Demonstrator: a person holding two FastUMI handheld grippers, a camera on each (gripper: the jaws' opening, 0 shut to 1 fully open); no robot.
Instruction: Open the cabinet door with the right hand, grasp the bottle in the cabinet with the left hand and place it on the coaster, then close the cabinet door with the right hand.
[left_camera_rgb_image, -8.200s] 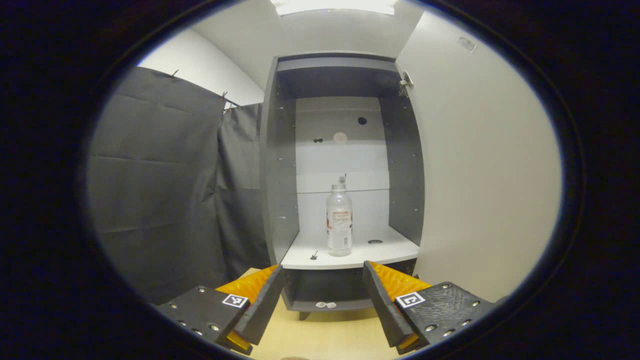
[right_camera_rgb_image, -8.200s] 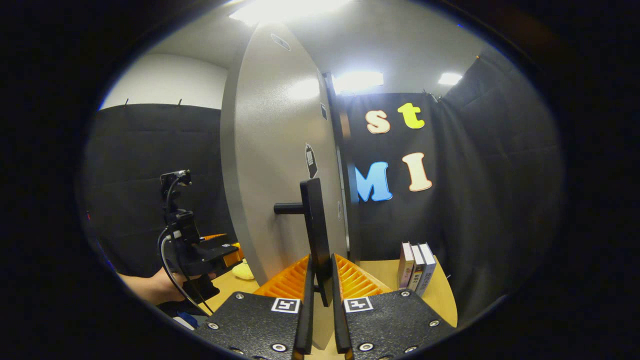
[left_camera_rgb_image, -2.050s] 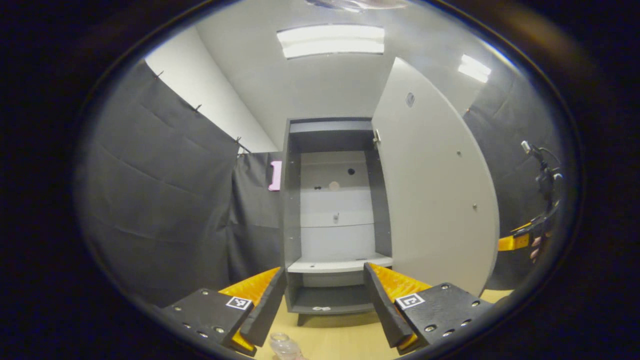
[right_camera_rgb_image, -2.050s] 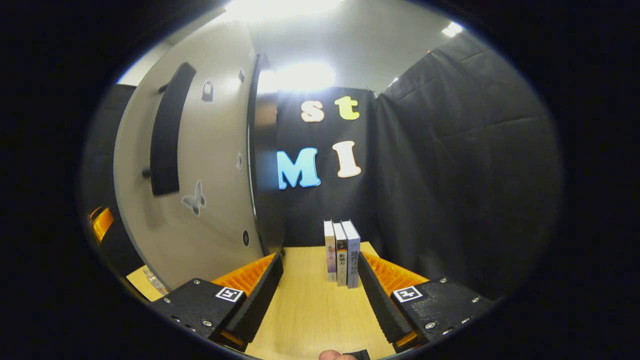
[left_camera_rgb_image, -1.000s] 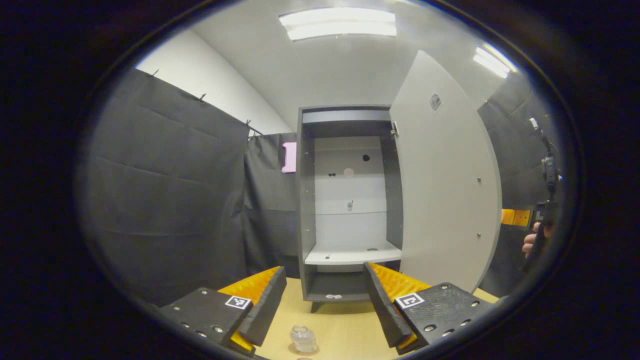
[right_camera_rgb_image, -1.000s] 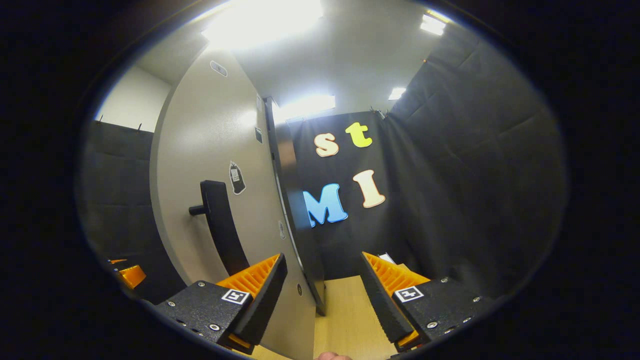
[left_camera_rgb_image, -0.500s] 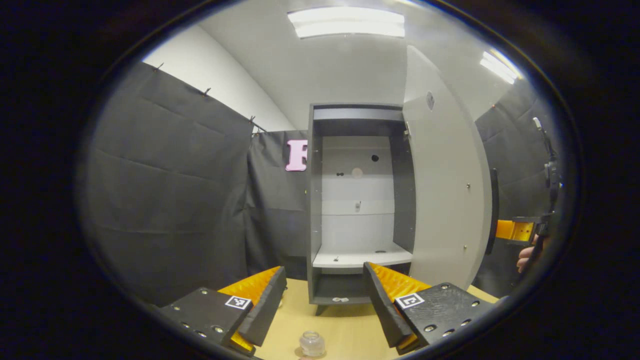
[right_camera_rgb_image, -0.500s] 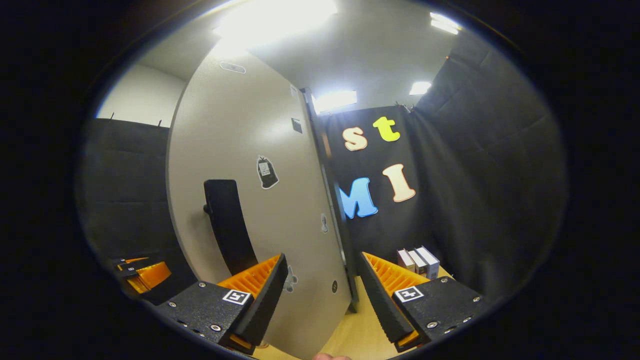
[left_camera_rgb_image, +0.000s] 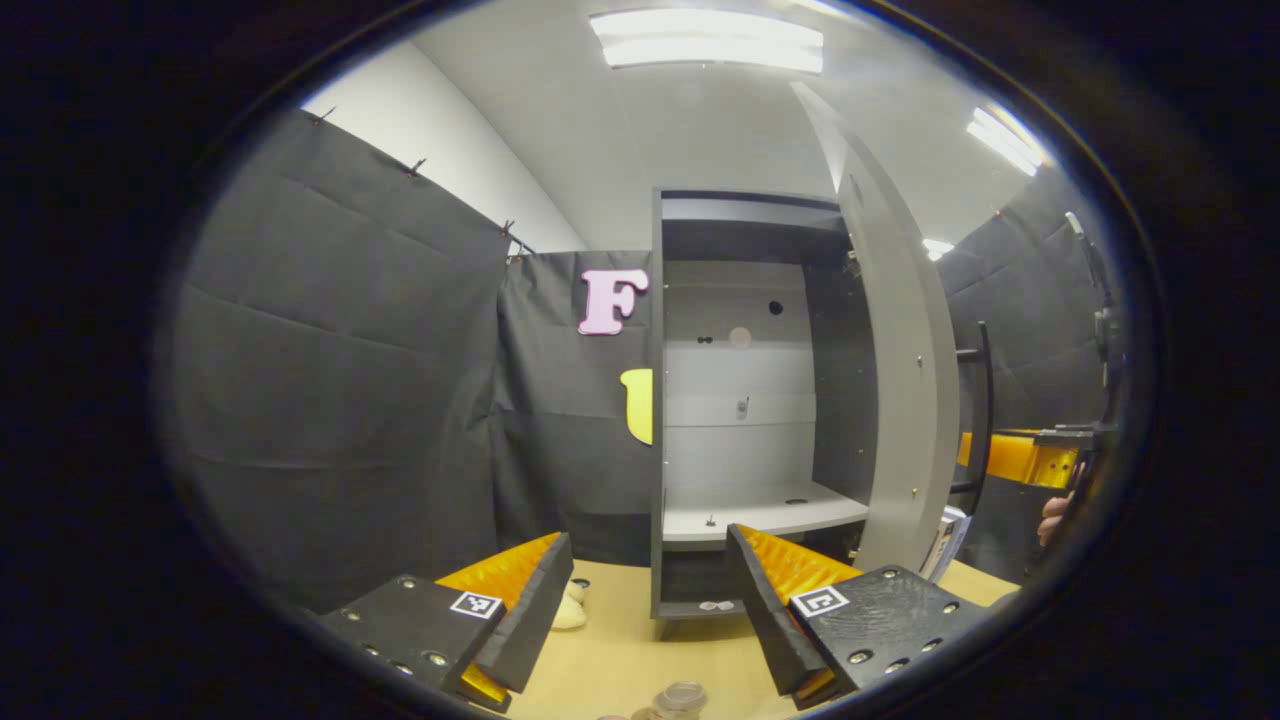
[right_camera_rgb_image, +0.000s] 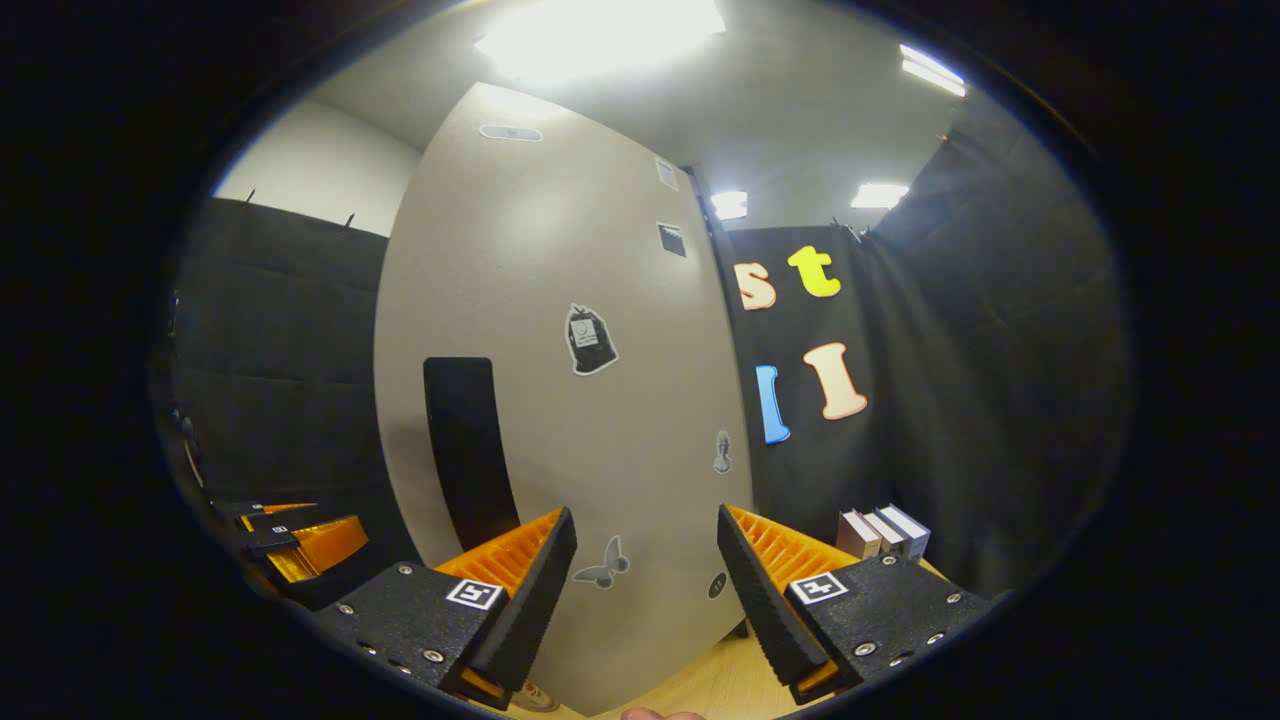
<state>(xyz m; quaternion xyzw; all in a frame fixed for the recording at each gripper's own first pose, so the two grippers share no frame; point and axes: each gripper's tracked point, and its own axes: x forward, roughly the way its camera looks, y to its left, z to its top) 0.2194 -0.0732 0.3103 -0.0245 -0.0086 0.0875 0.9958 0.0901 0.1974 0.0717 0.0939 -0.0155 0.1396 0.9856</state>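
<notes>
1. Left gripper (left_camera_rgb_image: 650, 610): fingers spread wide apart, nothing between them; raised above the wooden table (left_camera_rgb_image: 610, 660), facing the cabinet.
2. Right gripper (right_camera_rgb_image: 647, 590): fingers spread wide apart, holding nothing; just in front of the outer face of the cabinet door, whether touching cannot be told. Also seen at the far right edge of the left gripper view (left_camera_rgb_image: 1030, 462), beyond the door, with part of a hand (left_camera_rgb_image: 1052, 518) on it.
3. Cabinet (left_camera_rgb_image: 745, 400): dark grey frame, pale back panel, standing on the table; white shelf (left_camera_rgb_image: 760, 515) inside, with only small dark marks on it.
4. Cabinet door (right_camera_rgb_image: 560, 400): pale grey, hinged on the cabinet's right side, partly open; seen almost edge-on in the left gripper view (left_camera_rgb_image: 905, 400), face-on in the right gripper view. Small stickers on the outer face, one butterfly-shaped.
5. Door handle (right_camera_rgb_image: 465, 445): black vertical bar on the outer face, left of the right gripper's fingers; not gripped.
6. Bottle (left_camera_rgb_image: 682, 697): clear, out of the cabinet, standing on the table at the bottom edge of the left gripper view, below and between the left gripper's fingers; only the top in view.
7. Coaster: too little visible under the bottle to tell.
8. Books (right_camera_rgb_image: 885, 533): three, upright, side by side on the table to the right of the door.
9. Pale rounded object (left_camera_rgb_image: 570, 610): on the table just left of the cabinet's foot.
</notes>
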